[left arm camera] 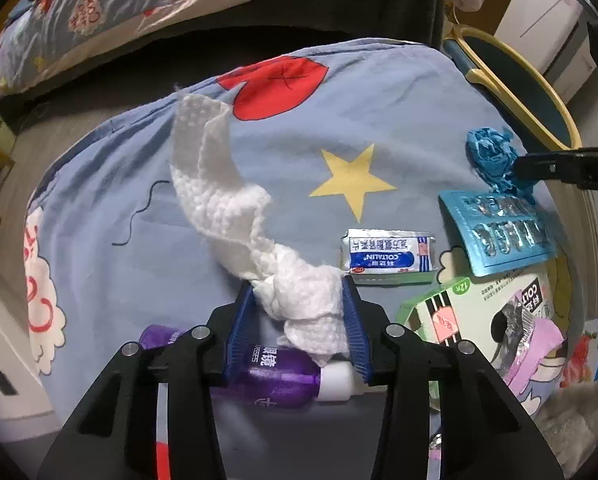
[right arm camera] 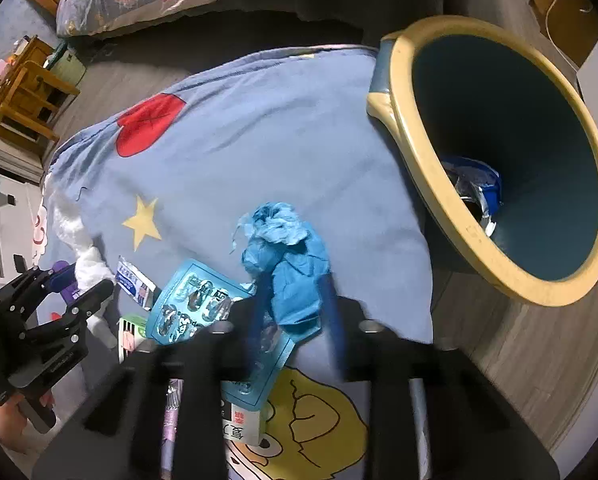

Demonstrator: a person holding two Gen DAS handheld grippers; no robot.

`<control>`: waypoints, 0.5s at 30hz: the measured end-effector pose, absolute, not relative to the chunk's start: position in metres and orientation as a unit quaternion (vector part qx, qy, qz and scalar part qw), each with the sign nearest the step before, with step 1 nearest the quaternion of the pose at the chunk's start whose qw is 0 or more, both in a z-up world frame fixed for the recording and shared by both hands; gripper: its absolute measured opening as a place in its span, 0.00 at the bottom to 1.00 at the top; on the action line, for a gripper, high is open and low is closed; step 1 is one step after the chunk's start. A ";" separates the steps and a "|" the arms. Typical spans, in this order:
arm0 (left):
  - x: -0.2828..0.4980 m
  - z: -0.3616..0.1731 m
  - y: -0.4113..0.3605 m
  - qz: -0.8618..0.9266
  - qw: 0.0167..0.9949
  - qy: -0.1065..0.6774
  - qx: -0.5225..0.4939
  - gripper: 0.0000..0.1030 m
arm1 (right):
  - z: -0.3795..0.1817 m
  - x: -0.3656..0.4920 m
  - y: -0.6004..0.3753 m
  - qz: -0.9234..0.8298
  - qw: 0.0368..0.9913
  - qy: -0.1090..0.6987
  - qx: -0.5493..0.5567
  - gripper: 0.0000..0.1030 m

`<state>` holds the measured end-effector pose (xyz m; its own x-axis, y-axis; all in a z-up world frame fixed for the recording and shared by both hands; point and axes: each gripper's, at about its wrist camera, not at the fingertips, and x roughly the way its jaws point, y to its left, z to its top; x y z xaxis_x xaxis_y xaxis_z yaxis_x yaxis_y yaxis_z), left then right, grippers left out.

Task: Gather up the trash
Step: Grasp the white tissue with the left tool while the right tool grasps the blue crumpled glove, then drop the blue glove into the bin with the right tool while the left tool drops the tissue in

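My left gripper (left arm camera: pixel 299 300) is shut on a long white paper towel (left arm camera: pixel 219 184), which trails up and away over the blue quilt (left arm camera: pixel 299 96). My right gripper (right arm camera: pixel 295 296) is shut on a crumpled blue wad (right arm camera: pixel 287 252), also seen in the left wrist view (left arm camera: pixel 491 156). A blue bin with a yellow rim (right arm camera: pixel 495 256) lies tipped to the right of the quilt, with foil trash (right arm camera: pixel 475 188) inside. A teal blister pack (right arm camera: pixel 195 300), a white sachet (left arm camera: pixel 387 256) and a purple bottle (left arm camera: pixel 283 380) lie on the quilt.
A green and white medicine box (left arm camera: pixel 479 312) lies at the right of the quilt. A second quilt (left arm camera: pixel 179 4) is heaped at the back. Wooden floor (right arm camera: pixel 519 340) runs under the bin. Wooden furniture (right arm camera: pixel 27 96) stands at far left.
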<state>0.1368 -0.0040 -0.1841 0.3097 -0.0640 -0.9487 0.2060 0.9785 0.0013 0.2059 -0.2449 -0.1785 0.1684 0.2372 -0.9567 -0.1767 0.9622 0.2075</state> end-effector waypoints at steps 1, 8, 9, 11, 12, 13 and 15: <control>0.136 -0.184 -0.005 -0.086 0.806 0.582 0.062 0.41 | -0.178 0.206 -0.245 0.136 0.764 0.631 0.024 0.22; 0.135 -0.169 -0.012 -0.085 0.821 0.560 0.065 0.40 | -0.168 0.209 -0.249 0.137 0.773 0.618 0.042 0.22; 0.135 -0.164 -0.010 -0.084 0.825 0.556 0.062 0.40 | -0.165 0.209 -0.251 0.137 0.775 0.615 0.047 0.22; 0.136 -0.157 -0.010 -0.083 0.831 0.547 0.056 0.40 | -0.160 0.210 -0.253 0.138 0.778 0.610 0.053 0.22; 0.136 -0.155 -0.009 -0.083 0.833 0.544 0.055 0.40 | -0.157 0.212 -0.253 0.138 0.780 0.608 0.056 0.22; 0.137 -0.152 -0.008 -0.082 0.835 0.541 0.053 0.40 | -0.154 0.212 -0.254 0.138 0.782 0.604 0.059 0.22; 0.137 -0.147 -0.005 -0.082 0.839 0.536 0.048 0.40 | -0.150 0.212 -0.255 0.139 0.786 0.599 0.062 0.22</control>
<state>0.1367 -0.0047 -0.1467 0.4128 -0.0859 -0.9068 0.1891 0.9819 -0.0069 0.2121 -0.2550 -0.1500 0.2426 0.2932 -0.9248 -0.1434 0.9536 0.2647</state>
